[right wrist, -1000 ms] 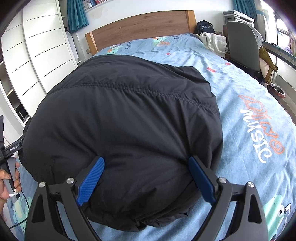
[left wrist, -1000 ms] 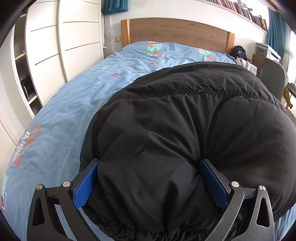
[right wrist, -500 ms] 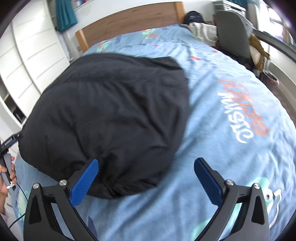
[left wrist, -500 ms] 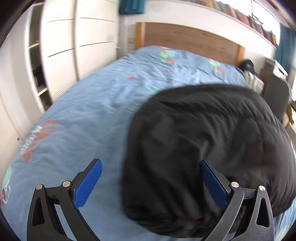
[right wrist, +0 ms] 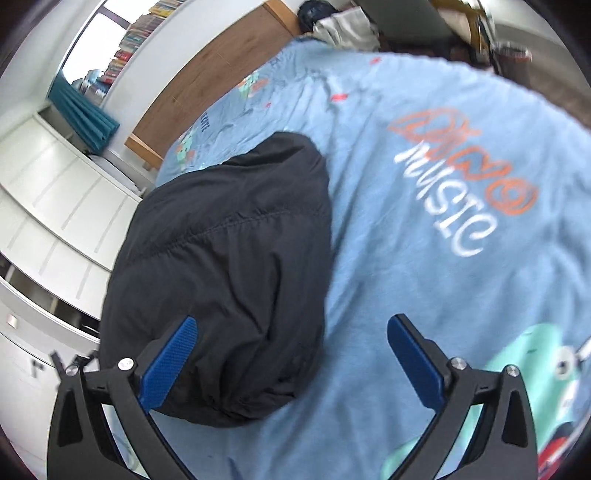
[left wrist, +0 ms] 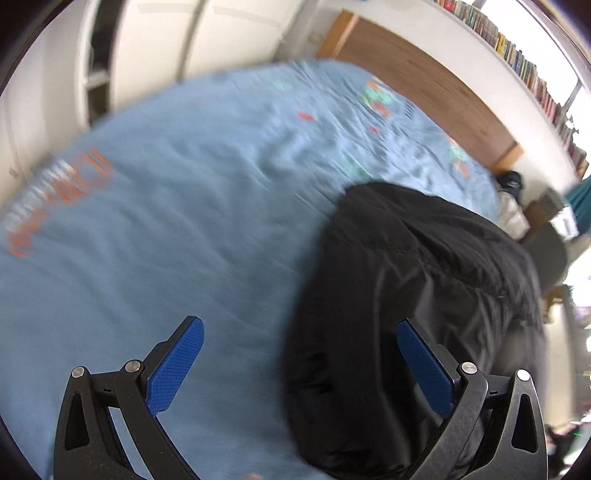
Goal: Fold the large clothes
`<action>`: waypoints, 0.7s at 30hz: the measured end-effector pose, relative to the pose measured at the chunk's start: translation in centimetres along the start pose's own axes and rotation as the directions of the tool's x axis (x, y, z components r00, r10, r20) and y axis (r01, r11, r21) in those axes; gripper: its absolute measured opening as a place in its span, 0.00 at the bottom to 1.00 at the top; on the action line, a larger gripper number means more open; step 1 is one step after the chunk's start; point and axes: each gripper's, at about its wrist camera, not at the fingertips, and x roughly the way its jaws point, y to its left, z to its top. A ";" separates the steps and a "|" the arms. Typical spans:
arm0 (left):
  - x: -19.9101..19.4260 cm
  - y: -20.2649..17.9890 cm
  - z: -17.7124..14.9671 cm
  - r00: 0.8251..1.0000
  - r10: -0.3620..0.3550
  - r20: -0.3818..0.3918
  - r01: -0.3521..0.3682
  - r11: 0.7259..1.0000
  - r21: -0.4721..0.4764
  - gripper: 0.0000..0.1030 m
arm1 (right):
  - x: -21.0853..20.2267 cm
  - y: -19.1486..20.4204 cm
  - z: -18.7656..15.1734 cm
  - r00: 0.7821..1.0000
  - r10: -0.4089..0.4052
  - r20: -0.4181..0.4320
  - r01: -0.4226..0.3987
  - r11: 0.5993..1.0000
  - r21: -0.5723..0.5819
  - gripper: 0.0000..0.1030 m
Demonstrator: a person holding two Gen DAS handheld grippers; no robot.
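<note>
A black puffer jacket (left wrist: 413, 295) lies bundled in a rounded heap on the blue printed bed cover (left wrist: 166, 229). My left gripper (left wrist: 301, 339) is open above the bed, the jacket's left edge under its right finger and bare cover under its left one. In the right wrist view the same jacket (right wrist: 229, 273) fills the left half. My right gripper (right wrist: 291, 339) stands wide open: its left finger is over the jacket's near end, its right finger over the bed cover (right wrist: 424, 258). Nothing is pinched by either gripper.
A wooden headboard (left wrist: 424, 77) closes the far end of the bed, with a shelf of books (left wrist: 524, 66) above. White wardrobe doors (right wrist: 55, 192) run along one side. A chair and piled things (right wrist: 343, 26) stand beyond the other side.
Both grippers let go of the jacket and slid apart sideways: the left one to the left, the right one to the right. Both rolled, so the views tilt. The jacket stayed on the bed.
</note>
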 end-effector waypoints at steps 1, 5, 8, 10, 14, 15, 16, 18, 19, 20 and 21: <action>0.7 0.1 0.0 0.999 -0.025 -0.023 0.025 1.000 -0.010 1.00 | 0.7 0.0 0.1 1.000 0.011 -0.011 -0.010 1.000 0.013 1.00; 4.4 0.3 0.1 0.987 -0.093 -0.127 0.089 0.995 -0.043 1.00 | 4.6 -0.2 0.5 0.996 0.051 -0.079 -0.046 0.997 0.059 1.00; 6.4 0.7 -0.3 0.979 -0.116 -0.168 0.107 0.992 -0.060 1.00 | 7.2 -0.3 0.4 0.989 0.079 -0.123 -0.068 0.994 0.090 1.00; 7.5 0.9 -0.5 0.971 -0.151 -0.186 0.140 0.988 -0.072 1.00 | 8.6 -0.5 0.2 0.986 0.103 -0.132 -0.089 0.990 0.109 1.00; 9.0 1.0 -0.9 0.933 -0.264 -0.243 0.241 0.963 -0.120 0.99 | 10.4 -0.4 0.4 0.981 0.137 -0.140 -0.120 0.985 0.125 1.00; 9.2 0.7 -0.9 0.914 -0.306 -0.266 0.279 0.951 -0.135 0.99 | 10.9 -0.2 0.6 0.977 0.154 -0.151 -0.135 0.982 0.129 1.00; 9.2 0.3 -0.9 0.895 -0.342 -0.285 0.313 0.939 -0.144 0.99 | 11.3 0.2 0.7 0.973 0.169 -0.160 -0.148 0.980 0.133 1.00; 9.4 -1.2 -1.1 0.853 -0.410 -0.323 0.385 0.912 -0.142 1.00 | 12.3 1.5 0.8 0.957 0.222 -0.188 -0.198 0.970 0.142 1.00; 9.5 -1.9 -1.2 0.833 -0.440 -0.334 0.417 0.898 -0.142 1.00 | 12.8 2.4 0.8 0.942 0.263 -0.207 -0.238 0.961 0.141 1.00; 9.6 -2.5 -1.4 0.807 -0.478 -0.345 0.456 0.877 -0.151 1.00 | 13.2 3.2 0.7 0.932 0.288 -0.218 -0.264 0.955 0.133 1.00; 9.5 -2.8 -1.5 0.790 -0.504 -0.349 0.481 0.862 -0.157 1.00 | 13.5 3.7 0.6 0.926 0.300 -0.227 -0.279 0.953 0.122 1.00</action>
